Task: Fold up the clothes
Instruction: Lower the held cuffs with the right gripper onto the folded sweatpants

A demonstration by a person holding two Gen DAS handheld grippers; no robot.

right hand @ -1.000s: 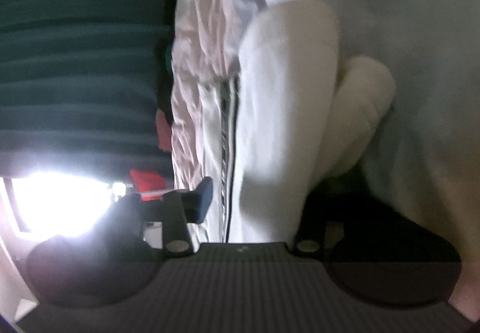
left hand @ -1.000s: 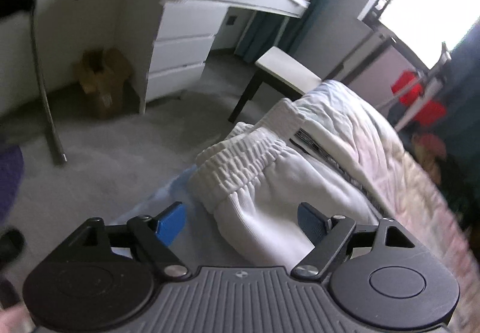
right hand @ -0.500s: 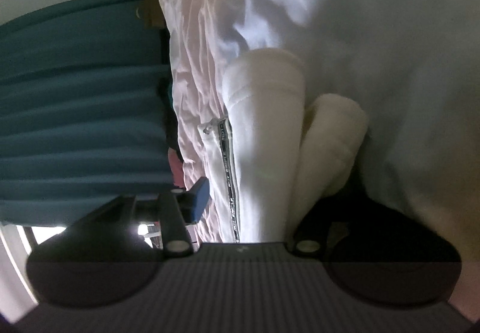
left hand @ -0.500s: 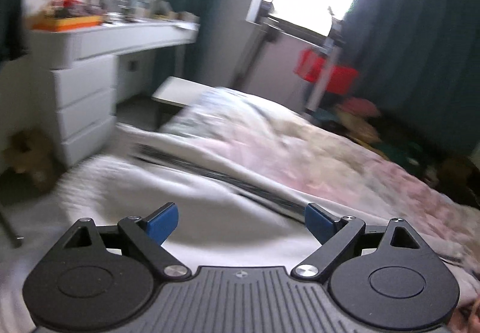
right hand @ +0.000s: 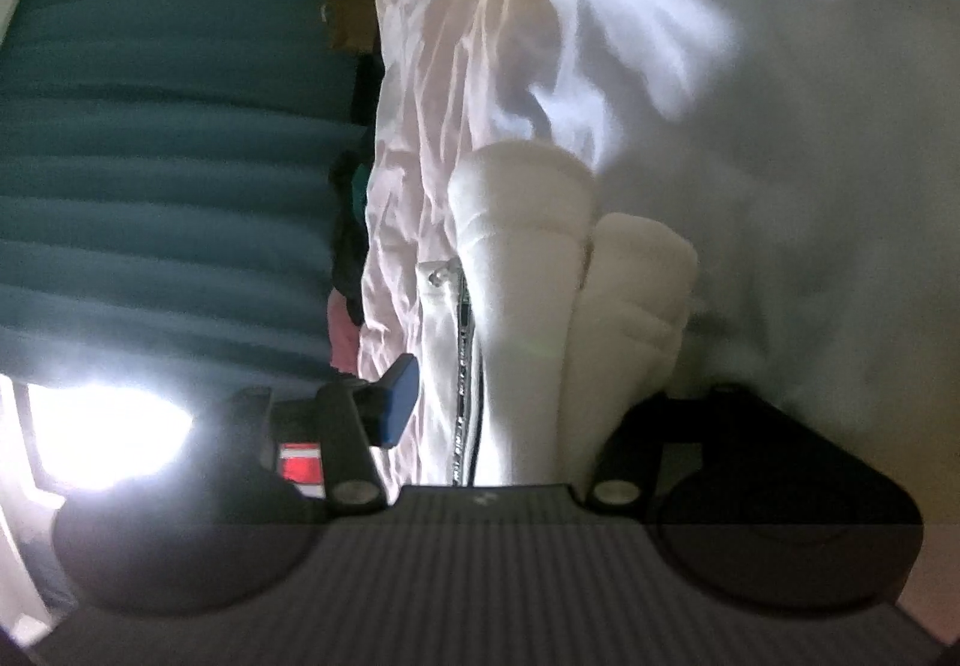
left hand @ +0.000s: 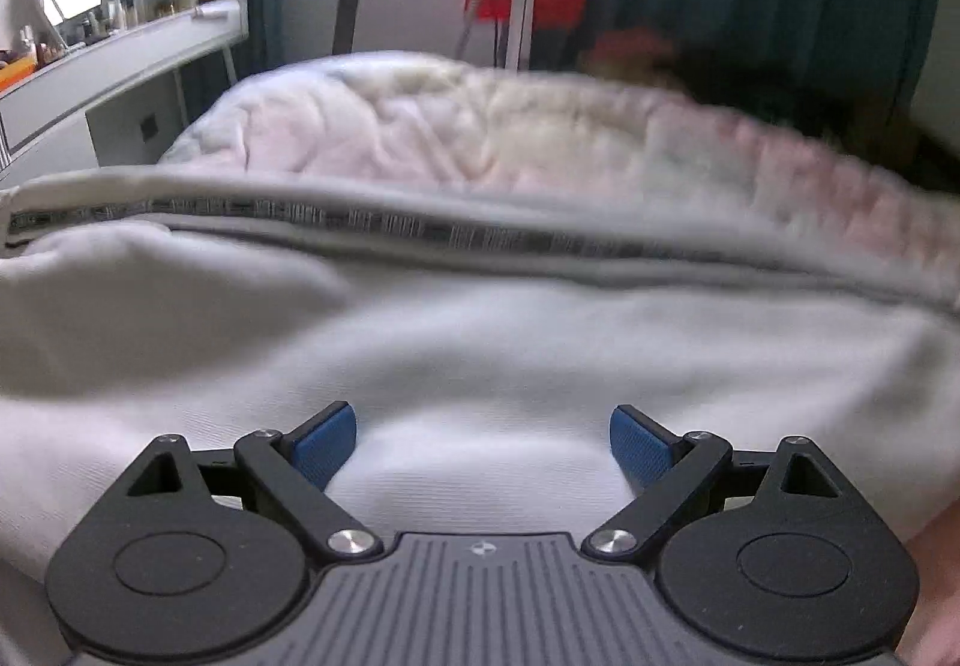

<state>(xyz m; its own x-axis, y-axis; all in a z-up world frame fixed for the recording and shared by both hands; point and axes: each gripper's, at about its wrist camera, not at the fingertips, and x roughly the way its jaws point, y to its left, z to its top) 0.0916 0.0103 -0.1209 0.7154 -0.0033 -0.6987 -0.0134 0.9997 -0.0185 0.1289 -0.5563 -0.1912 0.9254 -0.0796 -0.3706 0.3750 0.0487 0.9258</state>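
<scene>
The bed (left hand: 420,126) carries white sweatpants (left hand: 480,342) lengthwise across my left gripper (left hand: 483,444), just ahead; its jaws, wide and empty, have just been opening. My right gripper (right hand: 516,396), half-open, straddles the cuffs (right hand: 570,270); whether it pinches them I cannot tell.

Printed band along white garment (left hand: 456,231): dark lettering, blurred, unreadable.
Same band beside trouser leg (right hand: 463,366): characters too small to read.
Elsewhere: nothing legible.
</scene>
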